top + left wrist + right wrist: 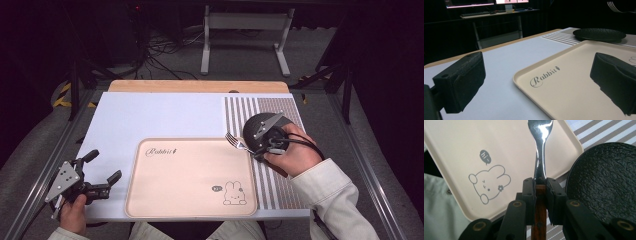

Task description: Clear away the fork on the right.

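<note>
I have the fork clamped by its wooden handle in my right gripper, tines over the beige tray's right edge beside the black plate. My left gripper idles wide apart. Next, probably, lower it flat onto the tray.

The fork has a polished, mirror-bright metal head and a brown wooden handle. The black plate looks matt with a rough, crinkled texture. The beige tray seems smooth, satin plastic. The striped placemat looks like woven cloth.
</note>
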### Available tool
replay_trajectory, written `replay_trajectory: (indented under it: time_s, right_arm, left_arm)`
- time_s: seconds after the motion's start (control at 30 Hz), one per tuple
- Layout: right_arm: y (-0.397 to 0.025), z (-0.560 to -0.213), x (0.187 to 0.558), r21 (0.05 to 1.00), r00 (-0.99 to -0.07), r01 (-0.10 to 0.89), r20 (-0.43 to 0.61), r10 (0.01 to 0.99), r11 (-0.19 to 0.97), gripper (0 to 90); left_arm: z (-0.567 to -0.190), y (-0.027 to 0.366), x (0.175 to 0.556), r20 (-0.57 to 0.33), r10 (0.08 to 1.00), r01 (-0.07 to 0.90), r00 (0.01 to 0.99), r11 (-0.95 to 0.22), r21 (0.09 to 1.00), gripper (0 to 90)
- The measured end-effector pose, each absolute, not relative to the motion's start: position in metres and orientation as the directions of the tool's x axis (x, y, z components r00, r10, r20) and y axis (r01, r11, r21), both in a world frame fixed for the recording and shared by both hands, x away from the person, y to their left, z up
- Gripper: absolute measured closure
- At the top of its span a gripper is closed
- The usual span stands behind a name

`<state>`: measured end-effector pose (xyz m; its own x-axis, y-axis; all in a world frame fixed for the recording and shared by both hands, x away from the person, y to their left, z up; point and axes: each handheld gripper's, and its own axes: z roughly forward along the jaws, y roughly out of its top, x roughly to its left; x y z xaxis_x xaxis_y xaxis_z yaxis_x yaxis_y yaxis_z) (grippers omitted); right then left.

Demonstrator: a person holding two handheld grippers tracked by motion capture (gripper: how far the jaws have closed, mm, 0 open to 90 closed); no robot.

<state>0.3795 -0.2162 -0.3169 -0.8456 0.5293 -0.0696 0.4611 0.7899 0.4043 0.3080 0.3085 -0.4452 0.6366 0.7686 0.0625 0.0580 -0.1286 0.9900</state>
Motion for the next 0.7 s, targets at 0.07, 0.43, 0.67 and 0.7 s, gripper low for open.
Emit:
replay_trajectory:
  time_s: [0.07,0.43,0.67,0.7]
  right_arm:
    - [-0.214,-0.318,0.378,0.417,-0.825,0.496,-0.049,0.563,0.762,78.6]
    - [-0.202,-0.326,0.379,0.409,-0.739,0.605,-0.032,0.673,0.683,78.5]
    - [-0.196,-0.333,0.38,0.402,-0.699,0.649,-0.02,0.715,0.646,78.6]
    - [-0.196,-0.334,0.381,0.401,-0.694,0.654,-0.02,0.72,0.642,78.5]
  left_arm:
    - [-0.445,0.309,0.308,0.064,0.768,0.058,0.637,-0.13,0.99,0.6]
    - [-0.445,0.309,0.308,0.064,0.766,0.059,0.639,-0.132,0.99,0.6]
    - [-0.444,0.31,0.308,0.066,0.767,0.055,0.639,-0.132,0.99,0.6]
    - [-0.444,0.309,0.308,0.066,0.768,0.056,0.637,-0.132,0.99,0.6]
